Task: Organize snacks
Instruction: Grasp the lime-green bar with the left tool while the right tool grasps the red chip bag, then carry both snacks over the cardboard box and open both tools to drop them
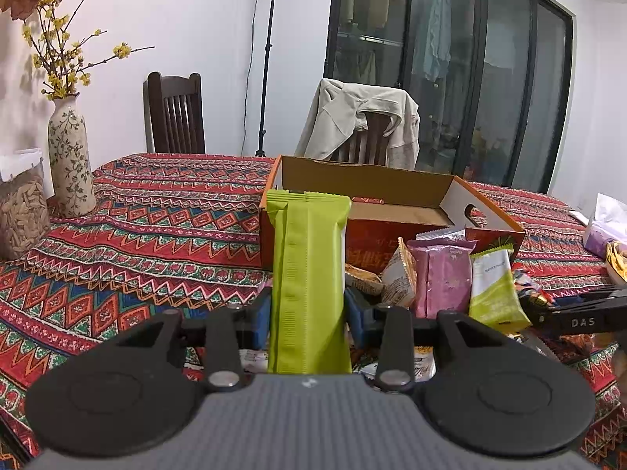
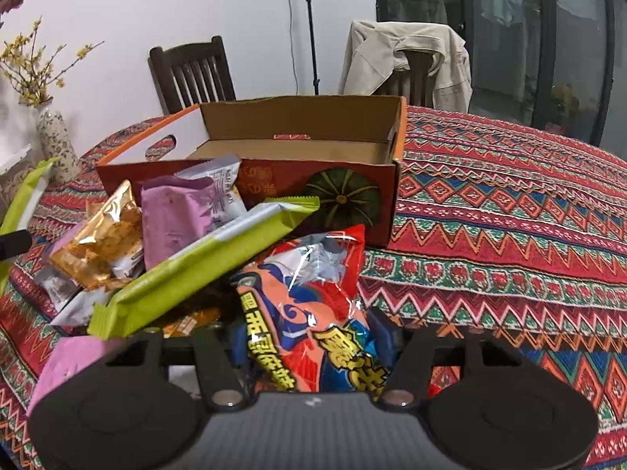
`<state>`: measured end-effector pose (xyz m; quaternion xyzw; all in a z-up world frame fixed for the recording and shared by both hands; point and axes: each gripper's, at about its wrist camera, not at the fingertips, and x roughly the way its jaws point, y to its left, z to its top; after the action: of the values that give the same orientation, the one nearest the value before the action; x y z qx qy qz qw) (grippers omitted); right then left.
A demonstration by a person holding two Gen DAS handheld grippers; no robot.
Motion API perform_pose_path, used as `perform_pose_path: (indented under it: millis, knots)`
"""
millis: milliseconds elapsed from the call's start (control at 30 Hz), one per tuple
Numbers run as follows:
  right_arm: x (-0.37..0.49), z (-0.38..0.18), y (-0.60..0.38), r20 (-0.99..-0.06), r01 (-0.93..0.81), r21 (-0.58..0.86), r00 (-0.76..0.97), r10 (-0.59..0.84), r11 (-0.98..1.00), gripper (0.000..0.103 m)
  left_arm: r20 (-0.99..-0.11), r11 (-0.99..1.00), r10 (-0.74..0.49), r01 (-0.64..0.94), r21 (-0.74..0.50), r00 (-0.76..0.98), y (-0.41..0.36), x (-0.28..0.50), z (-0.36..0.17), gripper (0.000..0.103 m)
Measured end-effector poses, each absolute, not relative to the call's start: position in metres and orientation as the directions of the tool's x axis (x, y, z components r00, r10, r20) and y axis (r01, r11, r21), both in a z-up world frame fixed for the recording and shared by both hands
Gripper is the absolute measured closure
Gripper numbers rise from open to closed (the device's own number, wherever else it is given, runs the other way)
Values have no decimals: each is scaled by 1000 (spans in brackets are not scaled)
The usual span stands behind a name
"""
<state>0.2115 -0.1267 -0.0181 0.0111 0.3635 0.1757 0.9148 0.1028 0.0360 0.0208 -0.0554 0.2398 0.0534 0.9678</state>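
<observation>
Beside the empty cardboard box (image 2: pixel 250 117), both tongs grip snacks above the pile.
Left tongs (image 1: pixel 307 313) clamp a green bar packet (image 1: pixel 309 274); right tongs (image 2: pixel 309 346) pinch a red snack bag (image 2: pixel 309 313). Next, I judge, each gets carried over the box's rim and released.
</observation>
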Motion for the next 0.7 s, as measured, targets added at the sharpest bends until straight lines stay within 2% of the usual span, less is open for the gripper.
perform_pose_path:
  millis: [367,700]
  knots:
    - [192,27,-151,-562,-258,144,773,294,955,46,-437,991,77,-115,-62,896,33,117,52,64]
    - [238,75,-130,-500,-269,149,810,307,952,46,-409,994,79,-105,-42,909,26,180,91,64]
